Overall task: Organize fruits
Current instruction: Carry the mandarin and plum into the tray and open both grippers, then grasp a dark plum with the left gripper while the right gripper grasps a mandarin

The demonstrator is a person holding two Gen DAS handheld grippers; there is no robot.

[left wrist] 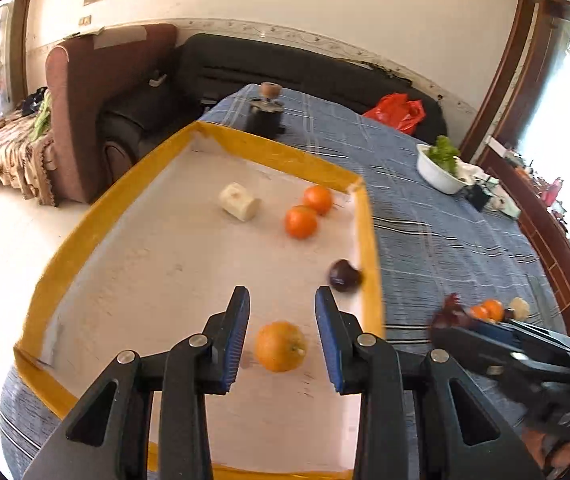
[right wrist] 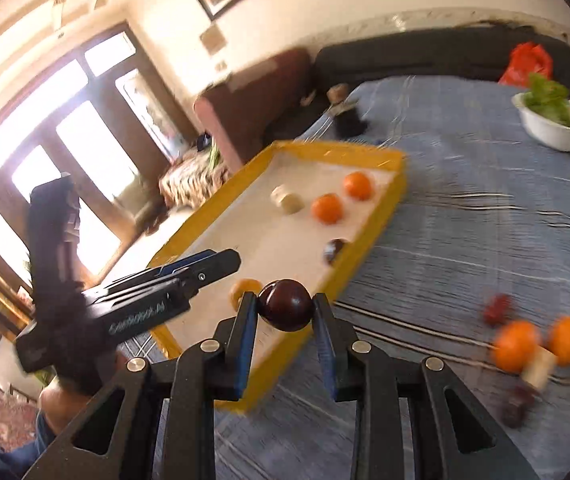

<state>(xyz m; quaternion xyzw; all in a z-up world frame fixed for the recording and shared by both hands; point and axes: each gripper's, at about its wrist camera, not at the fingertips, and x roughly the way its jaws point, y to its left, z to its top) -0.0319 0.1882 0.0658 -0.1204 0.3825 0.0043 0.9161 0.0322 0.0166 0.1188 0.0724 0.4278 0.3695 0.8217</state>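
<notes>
A yellow-rimmed white tray (left wrist: pixel 369 240) (right wrist: pixel 381 216) lies on the blue cloth. In it are two oranges (left wrist: pixel 301 222) (right wrist: pixel 327 208), a banana piece (left wrist: pixel 241 202) (right wrist: pixel 287 200), a dark plum (left wrist: pixel 344 275) (right wrist: pixel 335 250) by the right rim, and a near orange (left wrist: pixel 281 346) (right wrist: pixel 243 292). My left gripper (left wrist: pixel 283 300) is open above the near orange, fingers apart from it. My right gripper (right wrist: pixel 285 306) is shut on a dark red plum (right wrist: pixel 285 304) near the tray's near right rim. Loose oranges (right wrist: pixel 517 346), a banana piece (right wrist: pixel 539 368) and dark fruits (right wrist: pixel 497 308) lie on the cloth to the right.
A white bowl of greens (left wrist: pixel 439 170) (right wrist: pixel 549 124) stands at the table's far right. A small black stand with a wooden knob (left wrist: pixel 267 114) sits behind the tray. A sofa, an armchair and a red bag (left wrist: pixel 397 112) are beyond the table.
</notes>
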